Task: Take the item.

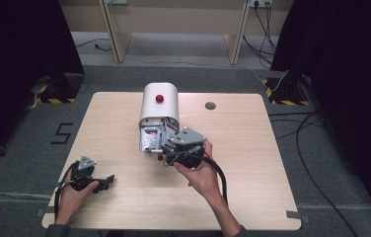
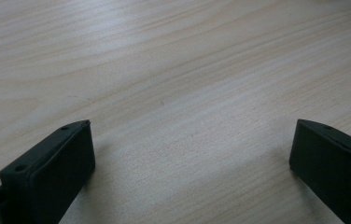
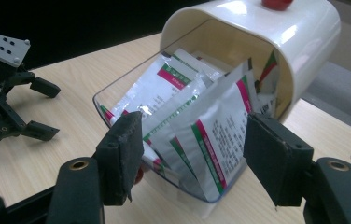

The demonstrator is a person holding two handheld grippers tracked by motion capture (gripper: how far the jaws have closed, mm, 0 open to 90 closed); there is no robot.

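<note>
Wood table (image 1: 124,197). Left gripper (image 1: 105,181) low-left, jaws wide, empty. Mid-table, white bin (image 1: 159,104) with clear drawer (image 3: 113,93) out, sachets (image 3: 211,135) inside: light, floppy, slick; pinch top edge. Right gripper (image 3: 190,154) at drawer, jaws apart, holding nothing.

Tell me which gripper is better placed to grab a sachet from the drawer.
Right: the right gripper is open at the clear drawer, sachets between its jaws. The left gripper rests apart on the table.

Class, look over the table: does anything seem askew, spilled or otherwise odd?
The white container has its clear drawer pulled out, and the sachets inside lean at mixed angles, crammed rather than stacked. Nothing has spilled onto the table.
</note>
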